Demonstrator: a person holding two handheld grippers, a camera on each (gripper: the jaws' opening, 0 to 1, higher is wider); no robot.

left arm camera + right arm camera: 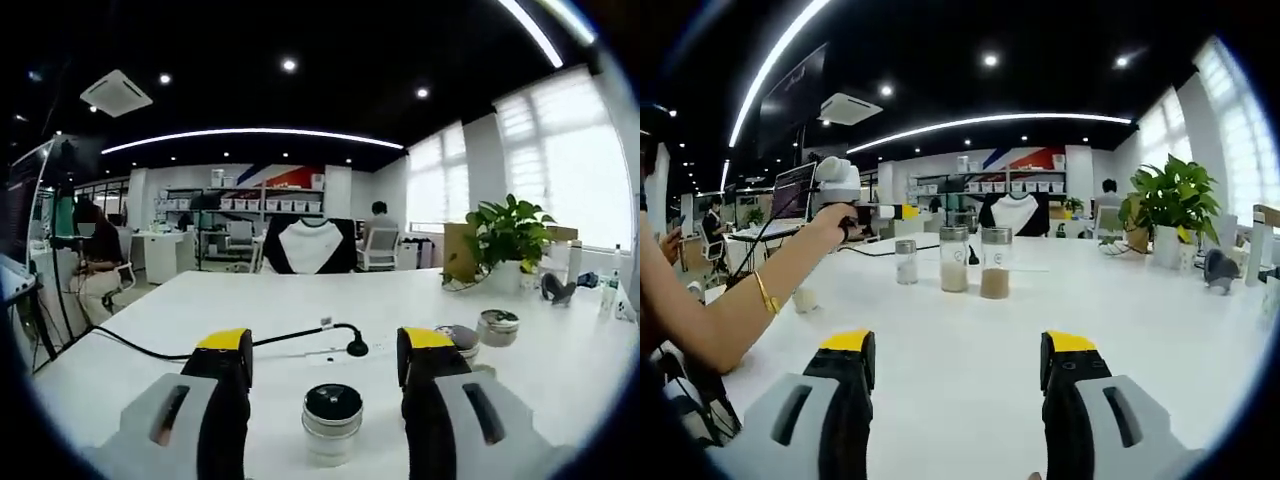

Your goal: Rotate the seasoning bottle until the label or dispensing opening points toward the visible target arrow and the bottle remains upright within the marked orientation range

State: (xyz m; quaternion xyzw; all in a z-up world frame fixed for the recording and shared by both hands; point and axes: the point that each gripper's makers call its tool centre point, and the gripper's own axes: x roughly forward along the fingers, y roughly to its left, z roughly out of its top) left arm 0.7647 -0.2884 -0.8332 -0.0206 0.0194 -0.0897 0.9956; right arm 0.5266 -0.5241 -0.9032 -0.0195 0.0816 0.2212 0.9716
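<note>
A big white table [560, 350] is taking up most of the room's near side, w/ the office stretching out behind it: shelving and desks sitting far back, bright windows glowing on the right. A potted plant [510, 235] is standing on the table's far right, showing in the right gripper view too [1175, 205]. A person's arm [730, 310] is reaching in from the left, the hand gripping the left gripper [845, 190] up above the table's left part. In the left gripper view that gripper [330, 365] is hanging w/ its jaws set wide, and a small seasoning bottle [331, 422] w/ a dark round lid is standing upright betw. them, touching neither jaw as far as I can tell. A black cable [290, 338] is running across the table just beyond it, and a round tin [498, 326] is sitting further right. The right gripper [958, 370] is hovering over bare table, jaws also wide apart, nothing betw. them. Well beyond it, near the table's middle, three bottles are standing upright in a row: a tall one w/ brown contents [995, 262], a tall one w/ pale contents [954, 259] just left of it, and a short one [906, 262] further left. Can't make out any arrow mark on the table.
</note>
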